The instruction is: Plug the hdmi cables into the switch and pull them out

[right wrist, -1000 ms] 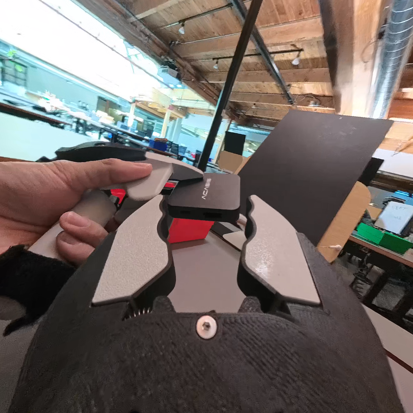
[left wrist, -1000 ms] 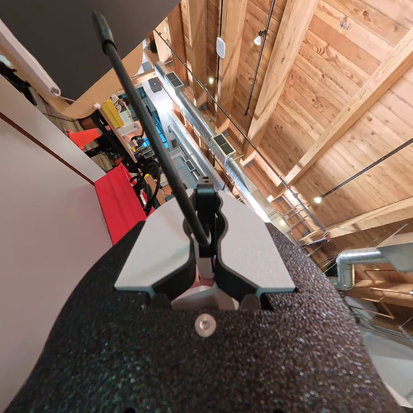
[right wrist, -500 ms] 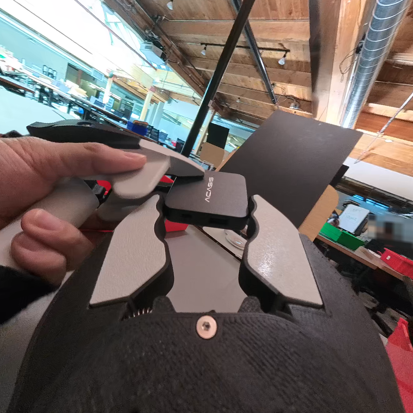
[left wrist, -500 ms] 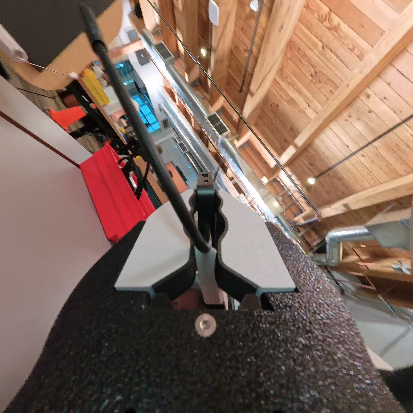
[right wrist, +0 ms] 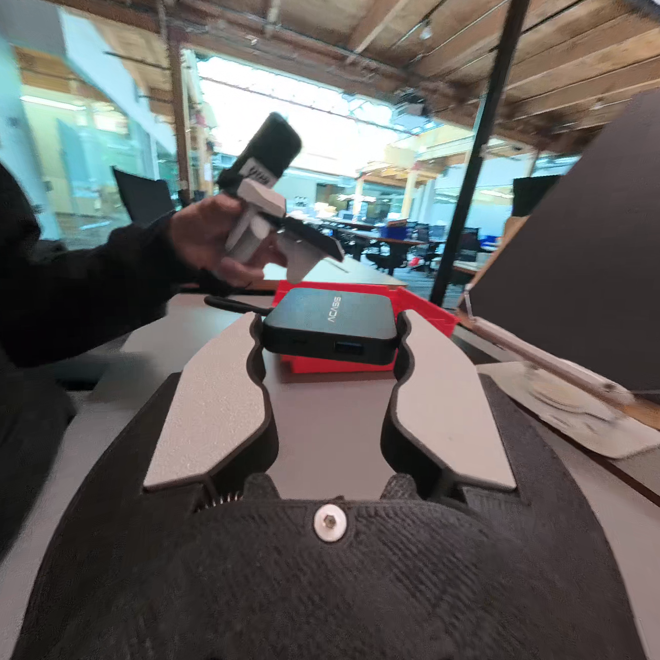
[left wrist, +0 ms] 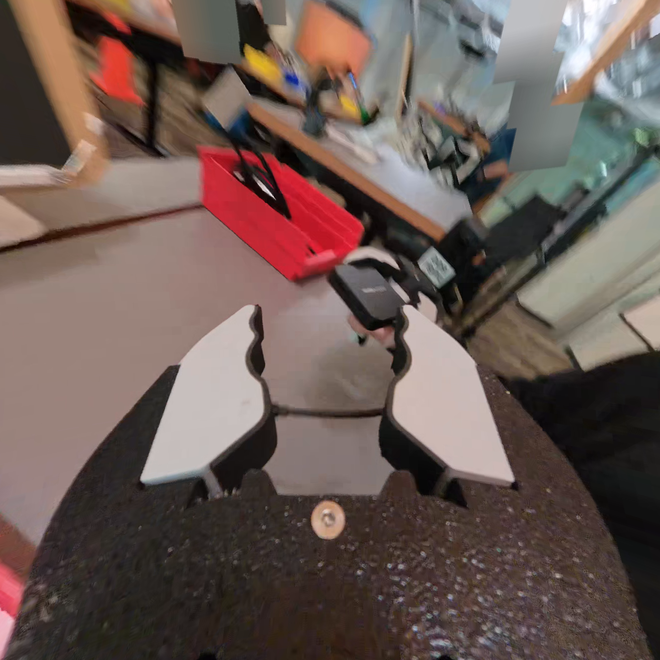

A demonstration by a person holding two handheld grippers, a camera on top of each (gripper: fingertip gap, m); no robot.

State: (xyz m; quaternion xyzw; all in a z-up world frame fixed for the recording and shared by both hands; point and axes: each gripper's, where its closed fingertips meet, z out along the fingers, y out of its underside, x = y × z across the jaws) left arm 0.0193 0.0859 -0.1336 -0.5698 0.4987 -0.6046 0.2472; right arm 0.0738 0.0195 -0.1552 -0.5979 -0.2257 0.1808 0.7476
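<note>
Two grippers, two jobs: your right gripper (right wrist: pixel 329 328) is clamped on the black switch (right wrist: pixel 332 326), holding it flat just above the grey table (right wrist: pixel 321 428), its port edge facing back toward you at 6 o'clock. Your left gripper (left wrist: pixel 328 328) has its jaws spread and nothing between them; a thin black cable (left wrist: pixel 326 413) lies crosswise on the table under them, running 9 to 3 o'clock. From the left jaws the switch sits at about 1 o'clock, near the right fingertip. I judge the left gripper the free one for picking up a plug. At 11 o'clock the red bin (left wrist: pixel 271 218) holds dark cables (left wrist: pixel 257 178), too blurred to count.
</note>
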